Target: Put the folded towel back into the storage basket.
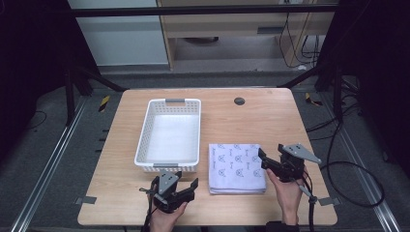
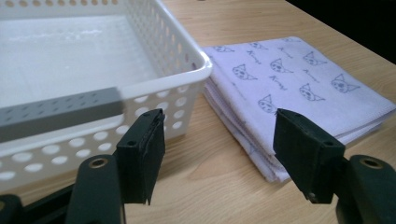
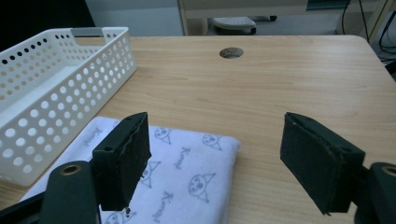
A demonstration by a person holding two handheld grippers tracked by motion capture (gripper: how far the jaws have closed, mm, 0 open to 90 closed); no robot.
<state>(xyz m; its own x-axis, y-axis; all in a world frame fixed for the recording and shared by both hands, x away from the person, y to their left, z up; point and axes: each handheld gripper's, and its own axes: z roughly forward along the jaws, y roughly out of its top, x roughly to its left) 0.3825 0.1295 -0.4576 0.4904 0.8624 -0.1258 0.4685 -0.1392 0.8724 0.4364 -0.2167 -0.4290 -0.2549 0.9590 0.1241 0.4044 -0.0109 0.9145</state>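
Currently in the approach step: both tongs hover just off the folded cloth (image 1: 237,167), nothing gripped yet. Cloth is a flat folded stack, pale lilac with a small cat-face print, lying on the bench (image 1: 270,121) at near centre-right, just right of the white perforated basket (image 1: 143,140) and not touching it as far as I can tell. Basket is empty, grey handle strips on its near and far rims.

Left tongs (image 1: 185,186) sit near the basket's near-right corner, jaws apart, aimed toward the cloth's near-left corner. In the left gripper view the stacked fold edges face the jaws. Right tongs (image 1: 271,158) are at the cloth's right edge, jaws wide apart; in the right gripper view one jaw hangs over the cloth, the other over bare bench, so the edge sits between them.

My read: the job looks like lifting the cloth and moving it left into the basket. Next move calls for dropping each pair low enough to straddle the full stack at opposite edges, then closing on all layers together. Risk: pinching only the top layers, so the fold opens on lift.
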